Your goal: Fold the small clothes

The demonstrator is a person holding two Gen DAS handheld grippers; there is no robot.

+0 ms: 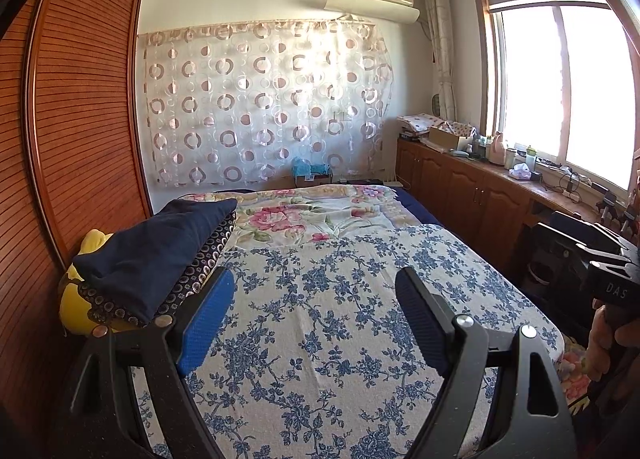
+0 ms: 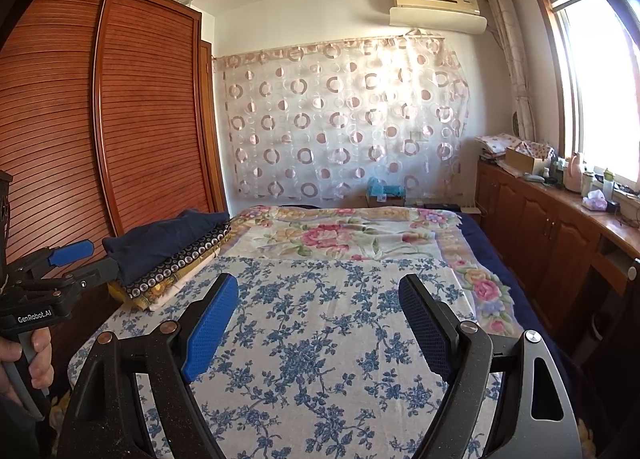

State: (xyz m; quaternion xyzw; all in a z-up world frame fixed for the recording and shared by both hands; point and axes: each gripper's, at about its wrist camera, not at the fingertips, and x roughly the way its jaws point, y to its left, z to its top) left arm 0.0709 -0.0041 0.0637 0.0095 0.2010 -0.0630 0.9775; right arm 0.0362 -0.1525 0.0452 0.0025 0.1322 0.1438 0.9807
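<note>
A stack of folded clothes lies at the bed's left edge: a navy garment (image 1: 156, 255) on top, a dark ring-patterned one (image 1: 200, 263) under it, yellow cloth (image 1: 76, 299) at the bottom. The stack also shows in the right wrist view (image 2: 168, 247). My left gripper (image 1: 314, 283) is open and empty above the blue-flowered cloth (image 1: 320, 339), just right of the stack. My right gripper (image 2: 318, 291) is open and empty over the same cloth (image 2: 320, 359). The left gripper shows at the left edge of the right wrist view (image 2: 64, 259), and the right gripper's body at the right edge of the left wrist view (image 1: 600, 267).
A pink-flowered blanket (image 1: 320, 211) covers the far half of the bed. A wooden slatted wardrobe (image 1: 80, 119) stands along the left. Low wooden cabinets (image 1: 472, 187) with clutter on top run under the window (image 1: 560, 91) on the right. A patterned curtain (image 1: 260, 99) hangs behind.
</note>
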